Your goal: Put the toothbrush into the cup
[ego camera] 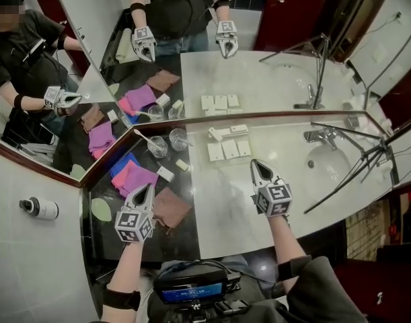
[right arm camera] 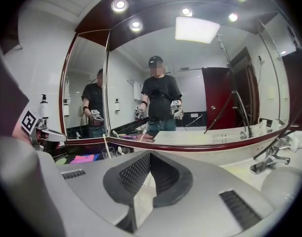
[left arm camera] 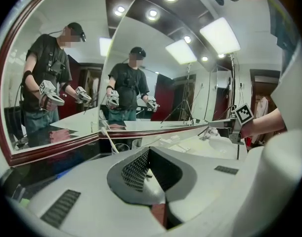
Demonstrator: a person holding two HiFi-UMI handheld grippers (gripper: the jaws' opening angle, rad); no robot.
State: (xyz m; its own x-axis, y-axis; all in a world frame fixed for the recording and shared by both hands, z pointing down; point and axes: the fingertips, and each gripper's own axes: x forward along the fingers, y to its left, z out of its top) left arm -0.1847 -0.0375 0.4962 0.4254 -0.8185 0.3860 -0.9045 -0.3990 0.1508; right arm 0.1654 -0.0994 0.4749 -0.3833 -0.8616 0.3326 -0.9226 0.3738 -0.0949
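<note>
- White-handled toothbrush (ego camera: 143,138): stands slanted in a clear glass cup (ego camera: 157,148), left of centre in the head view, close under the mirror's corner. Its top leans to the upper left.
- Second clear glass tumbler (ego camera: 179,138): just right of that cup, not touching it.
- My left claw (ego camera: 146,190): clenched, jaws pressed together with nothing between them. It hangs lower left of centre, over the dark strip of counter, below the cup and well apart from it.
- My right claw (ego camera: 257,165): clenched and empty, pads met. It hangs right of centre, over the pale stone counter (ego camera: 225,207).
- Pink cloth (ego camera: 134,175): lies on the dark strip, between the cup and my left claw.
- Brown cloth (ego camera: 170,207): just right of my left claw.
- White flat packets (ego camera: 229,150): a row at centre, near the mirror.
- Chrome tap (ego camera: 319,134): at the right, above a white basin (ego camera: 329,160).
</note>
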